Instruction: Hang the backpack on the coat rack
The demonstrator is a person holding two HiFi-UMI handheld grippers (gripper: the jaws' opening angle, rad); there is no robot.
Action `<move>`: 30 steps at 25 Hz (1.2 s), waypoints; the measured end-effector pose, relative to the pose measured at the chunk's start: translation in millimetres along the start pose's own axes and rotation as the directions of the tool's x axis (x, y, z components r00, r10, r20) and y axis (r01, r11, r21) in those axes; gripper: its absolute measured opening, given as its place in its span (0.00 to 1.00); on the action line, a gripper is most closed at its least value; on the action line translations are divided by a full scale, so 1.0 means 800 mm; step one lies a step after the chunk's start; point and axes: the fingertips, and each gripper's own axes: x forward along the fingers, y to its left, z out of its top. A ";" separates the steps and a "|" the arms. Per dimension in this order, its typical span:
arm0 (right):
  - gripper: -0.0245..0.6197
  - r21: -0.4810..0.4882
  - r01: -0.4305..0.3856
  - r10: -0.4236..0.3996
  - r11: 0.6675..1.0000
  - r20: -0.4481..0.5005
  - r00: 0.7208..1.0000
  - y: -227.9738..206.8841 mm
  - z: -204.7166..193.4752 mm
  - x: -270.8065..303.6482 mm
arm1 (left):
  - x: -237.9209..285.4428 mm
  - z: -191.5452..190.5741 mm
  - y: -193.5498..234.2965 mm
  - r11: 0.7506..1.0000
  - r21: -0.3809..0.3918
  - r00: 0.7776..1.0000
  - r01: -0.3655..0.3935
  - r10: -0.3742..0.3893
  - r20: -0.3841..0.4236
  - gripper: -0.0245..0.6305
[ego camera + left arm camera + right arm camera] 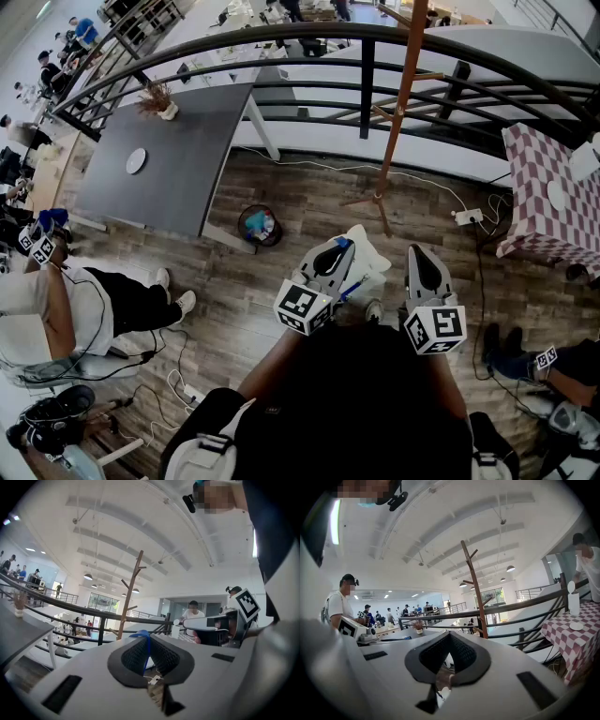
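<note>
The wooden coat rack [398, 112] stands on the plank floor ahead of me, just before the railing; its pole and pegs also show in the left gripper view [129, 602] and the right gripper view [476, 597]. My left gripper [342, 244] is shut on a blue strap [146, 645] of the white backpack [375, 261], which hangs below it near my feet. The strap runs up between the dark pads [161, 657]. My right gripper [419, 253] is beside it on the right, shut [450, 635] with nothing seen between its pads.
A black curved railing [366, 84] runs behind the rack. A grey table [178, 159] stands at the left, a round bin [260, 225] by its leg. A checkered table [553, 187] is at the right. A power strip [467, 217] and cables lie on the floor. A person [94, 300] sits at the left.
</note>
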 end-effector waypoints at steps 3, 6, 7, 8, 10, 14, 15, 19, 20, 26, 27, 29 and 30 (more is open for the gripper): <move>0.06 -0.001 0.000 0.000 1.000 0.002 1.000 -0.005 -0.001 -0.002 | 0.004 0.000 -0.003 1.000 0.008 1.000 0.000 0.000 0.005 0.06; 0.06 0.000 0.000 0.000 1.000 0.002 1.000 -0.005 -0.001 -0.002 | 0.005 -0.002 -0.003 1.000 0.007 1.000 -0.003 0.003 -0.002 0.06; 0.06 -0.001 0.000 0.000 1.000 0.002 1.000 -0.005 0.000 -0.002 | 0.004 -0.003 -0.004 1.000 0.002 1.000 -0.004 0.004 -0.006 0.06; 0.06 -0.002 0.001 -0.001 1.000 0.000 1.000 -0.005 0.000 -0.003 | 0.004 -0.003 -0.004 1.000 -0.002 1.000 -0.003 0.003 -0.009 0.06; 0.06 -0.003 0.002 -0.002 1.000 -0.004 1.000 -0.005 0.000 -0.004 | 0.004 -0.001 -0.006 1.000 0.001 1.000 0.002 -0.002 -0.007 0.06; 0.06 0.006 0.013 -0.013 1.000 -0.004 1.000 -0.009 -0.003 -0.008 | 0.005 -0.002 -0.012 1.000 -0.002 1.000 0.004 -0.004 -0.003 0.06; 0.06 0.010 0.016 -0.016 1.000 -0.002 1.000 -0.011 -0.003 -0.009 | 0.005 -0.004 -0.013 1.000 -0.005 1.000 0.001 -0.001 -0.004 0.06; 0.06 0.022 0.015 -0.015 1.000 -0.002 1.000 -0.020 -0.007 -0.012 | 0.007 -0.010 -0.016 1.000 -0.015 1.000 -0.018 0.018 -0.008 0.06; 0.06 0.022 0.011 -0.011 1.000 -0.005 1.000 -0.022 -0.009 -0.012 | 0.007 -0.013 -0.016 1.000 -0.014 1.000 -0.021 0.021 -0.010 0.06; 0.06 0.005 -0.029 0.029 1.000 -0.021 0.999 -0.036 -0.010 -0.009 | 0.016 -0.018 -0.022 0.998 -0.030 0.998 -0.056 0.056 -0.005 0.06; 0.06 0.002 -0.038 0.038 0.999 -0.020 0.999 -0.038 -0.008 -0.008 | 0.018 -0.018 -0.020 0.997 -0.032 0.998 -0.066 0.066 -0.002 0.06; 0.06 -0.001 -0.056 0.056 0.998 -0.020 0.998 -0.042 -0.006 -0.006 | 0.022 -0.016 -0.019 0.996 -0.030 0.997 -0.079 0.079 0.002 0.06; 0.06 -0.003 -0.065 0.065 0.998 -0.021 0.998 -0.045 -0.006 -0.006 | 0.023 -0.015 -0.019 0.996 -0.032 0.996 -0.087 0.087 0.003 0.06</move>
